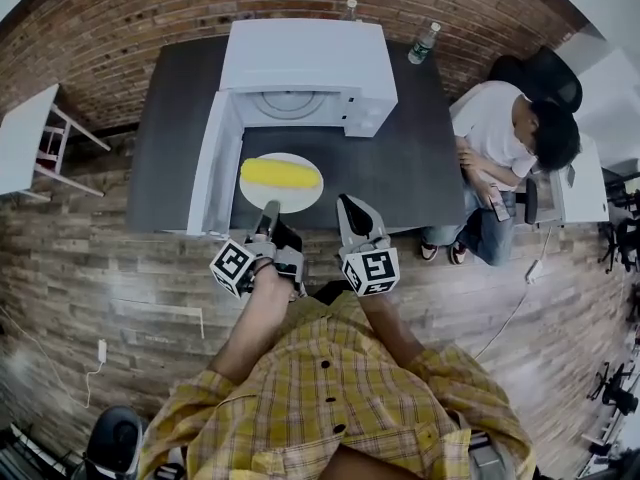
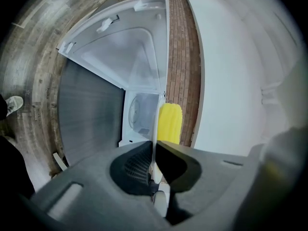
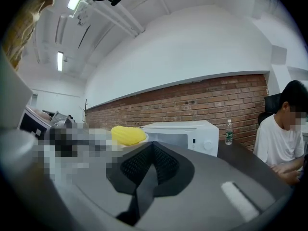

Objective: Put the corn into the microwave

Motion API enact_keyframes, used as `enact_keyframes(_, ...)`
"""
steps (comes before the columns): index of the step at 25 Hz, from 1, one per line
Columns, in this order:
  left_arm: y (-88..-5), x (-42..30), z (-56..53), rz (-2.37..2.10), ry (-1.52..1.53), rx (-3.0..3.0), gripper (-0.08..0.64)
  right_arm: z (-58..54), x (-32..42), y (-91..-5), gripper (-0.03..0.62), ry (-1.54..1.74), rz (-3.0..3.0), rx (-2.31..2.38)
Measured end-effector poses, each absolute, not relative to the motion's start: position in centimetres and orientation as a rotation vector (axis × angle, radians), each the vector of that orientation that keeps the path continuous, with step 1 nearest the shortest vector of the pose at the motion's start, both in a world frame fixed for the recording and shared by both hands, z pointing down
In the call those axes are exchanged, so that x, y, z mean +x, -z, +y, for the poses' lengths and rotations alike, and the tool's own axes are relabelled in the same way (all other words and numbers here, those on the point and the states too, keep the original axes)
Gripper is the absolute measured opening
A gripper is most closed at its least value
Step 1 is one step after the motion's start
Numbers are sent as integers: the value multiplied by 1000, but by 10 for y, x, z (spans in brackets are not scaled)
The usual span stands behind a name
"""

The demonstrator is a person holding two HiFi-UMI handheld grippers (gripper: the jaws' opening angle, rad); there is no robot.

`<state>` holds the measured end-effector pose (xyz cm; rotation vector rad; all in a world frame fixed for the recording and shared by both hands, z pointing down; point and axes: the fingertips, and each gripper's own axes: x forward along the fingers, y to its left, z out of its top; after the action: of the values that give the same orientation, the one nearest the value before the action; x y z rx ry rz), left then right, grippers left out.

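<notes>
A yellow corn cob (image 1: pixel 281 174) lies on a white plate (image 1: pixel 300 200) in front of the white microwave (image 1: pixel 300 63). The microwave's door (image 1: pixel 212 168) stands open to the left and the turntable (image 1: pixel 290 103) shows inside. My left gripper (image 1: pixel 268 211) is shut on the plate's near rim. In the left gripper view that rim (image 2: pixel 153 148) runs as a thin white edge between the pads, with the corn (image 2: pixel 170 123) beyond. My right gripper (image 1: pixel 348 206) is shut and empty, just right of the plate. The right gripper view shows the corn (image 3: pixel 128 135) left of the microwave (image 3: pixel 183 131).
The microwave stands on a dark table (image 1: pixel 400 168). A person (image 1: pixel 510 133) sits at the table's right side. Two bottles (image 1: pixel 424 43) stand at the table's back edge. A white side table (image 1: pixel 25 138) is at the left, and a cable (image 1: pixel 520 303) lies on the wood floor.
</notes>
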<state>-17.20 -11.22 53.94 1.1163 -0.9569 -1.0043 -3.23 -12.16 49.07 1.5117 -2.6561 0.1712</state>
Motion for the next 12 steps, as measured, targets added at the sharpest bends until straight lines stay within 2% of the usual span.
enact_keyframes(12, -549, -164, -135, -995, 995, 1106, 29, -151, -26, -495, 3, -196, -2711, 1473)
